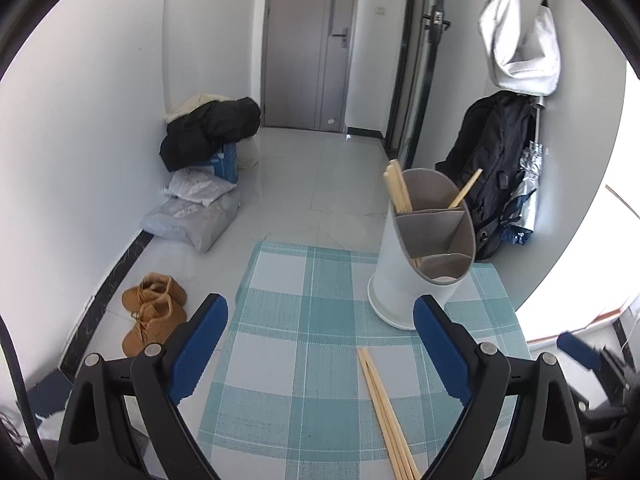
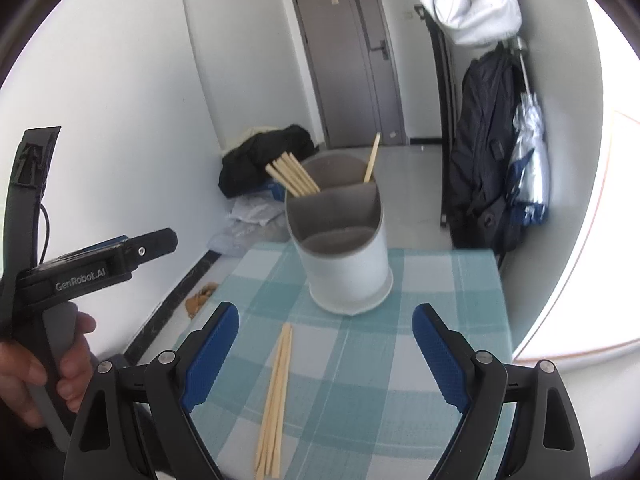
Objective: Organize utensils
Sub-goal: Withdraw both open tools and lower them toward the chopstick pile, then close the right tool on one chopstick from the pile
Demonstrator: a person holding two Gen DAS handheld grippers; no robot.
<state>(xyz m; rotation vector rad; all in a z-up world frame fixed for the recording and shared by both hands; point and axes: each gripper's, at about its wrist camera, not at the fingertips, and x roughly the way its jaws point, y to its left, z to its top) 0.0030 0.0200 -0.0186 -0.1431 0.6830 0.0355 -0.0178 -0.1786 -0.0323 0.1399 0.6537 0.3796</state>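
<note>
A white utensil holder (image 1: 416,264) with grey divided compartments stands on the teal checked tablecloth (image 1: 304,344); it also shows in the right wrist view (image 2: 348,264). Several wooden chopsticks (image 1: 398,190) stand in its back compartment, one more leaning apart (image 1: 466,192). Several loose chopsticks (image 1: 386,412) lie on the cloth in front, also seen in the right wrist view (image 2: 276,396). My left gripper (image 1: 320,348) is open and empty above the cloth. My right gripper (image 2: 326,356) is open and empty, the loose chopsticks lying between its fingers.
The table is small, with floor beyond its left and far edges. Brown boots (image 1: 154,312), bags (image 1: 192,216) and a black coat (image 1: 208,130) lie on the floor to the left. A black backpack (image 1: 496,168) hangs at the right. My left hand-held gripper body (image 2: 80,272) shows at the left.
</note>
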